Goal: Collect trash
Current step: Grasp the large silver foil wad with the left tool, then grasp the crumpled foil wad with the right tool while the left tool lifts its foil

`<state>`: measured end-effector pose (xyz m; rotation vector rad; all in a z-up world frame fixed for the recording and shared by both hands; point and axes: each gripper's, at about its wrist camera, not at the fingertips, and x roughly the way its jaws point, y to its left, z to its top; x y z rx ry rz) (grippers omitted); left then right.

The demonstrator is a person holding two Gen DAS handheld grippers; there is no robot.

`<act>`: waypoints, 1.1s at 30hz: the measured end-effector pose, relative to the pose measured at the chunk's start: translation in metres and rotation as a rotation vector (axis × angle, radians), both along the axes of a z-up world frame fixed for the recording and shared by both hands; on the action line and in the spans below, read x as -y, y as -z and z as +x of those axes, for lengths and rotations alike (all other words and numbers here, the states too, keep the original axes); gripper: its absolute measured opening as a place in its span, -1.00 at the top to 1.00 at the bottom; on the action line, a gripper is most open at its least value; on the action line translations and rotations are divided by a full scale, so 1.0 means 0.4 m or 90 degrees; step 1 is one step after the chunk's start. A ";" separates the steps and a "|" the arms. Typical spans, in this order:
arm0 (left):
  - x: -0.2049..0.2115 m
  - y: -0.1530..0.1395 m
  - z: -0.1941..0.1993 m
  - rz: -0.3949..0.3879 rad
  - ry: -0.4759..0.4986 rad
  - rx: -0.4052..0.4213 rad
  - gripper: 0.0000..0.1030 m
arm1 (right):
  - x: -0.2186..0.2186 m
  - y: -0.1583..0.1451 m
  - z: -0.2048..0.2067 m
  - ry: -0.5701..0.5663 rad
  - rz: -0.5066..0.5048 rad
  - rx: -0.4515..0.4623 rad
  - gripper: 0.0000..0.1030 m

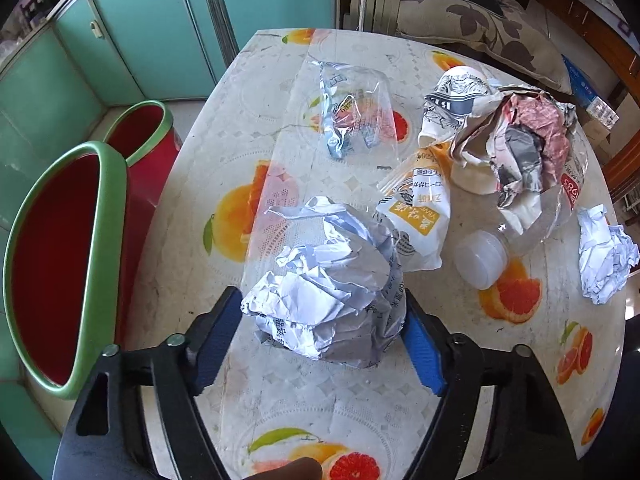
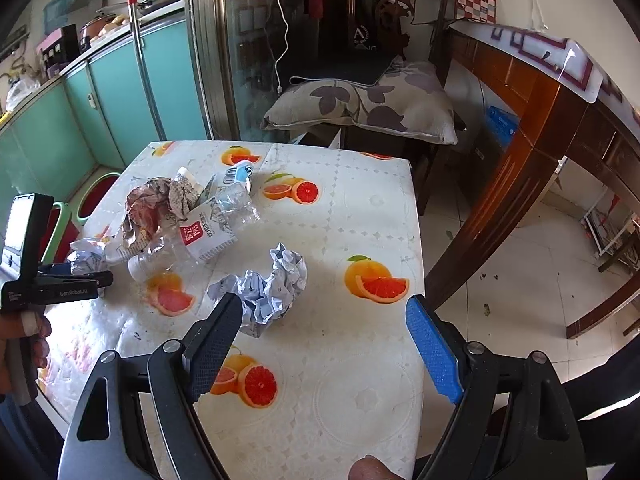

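Observation:
A big crumpled white paper ball (image 1: pixel 332 284) lies on the fruit-print table (image 1: pixel 256 152). My left gripper (image 1: pixel 324 344) is open with its jaws on either side of the ball; the left pad is apart from it, the right pad at its edge. The left gripper also shows in the right wrist view (image 2: pixel 80 280). A smaller crumpled paper (image 2: pixel 268 292) lies just ahead of my right gripper (image 2: pixel 324 340), which is open and empty above the table. It also shows in the left wrist view (image 1: pixel 604 256). A pile of wrappers, crumpled newspaper (image 1: pixel 516 140) and a clear plastic bottle (image 1: pixel 492 256) lies behind.
Two red bins with green rims (image 1: pixel 68 264) (image 1: pixel 148 132) stand on the floor left of the table. A clear plastic bag (image 1: pixel 348 116) lies at the table's far side. A cushioned chair (image 2: pixel 360 104) and a wooden table (image 2: pixel 520 152) stand beyond.

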<state>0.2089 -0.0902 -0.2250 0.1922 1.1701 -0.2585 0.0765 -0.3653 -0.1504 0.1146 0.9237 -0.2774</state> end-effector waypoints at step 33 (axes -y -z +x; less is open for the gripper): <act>-0.097 -0.174 -0.097 -0.053 -0.015 0.090 0.05 | -0.092 0.218 0.218 -0.057 -0.016 -0.089 -0.89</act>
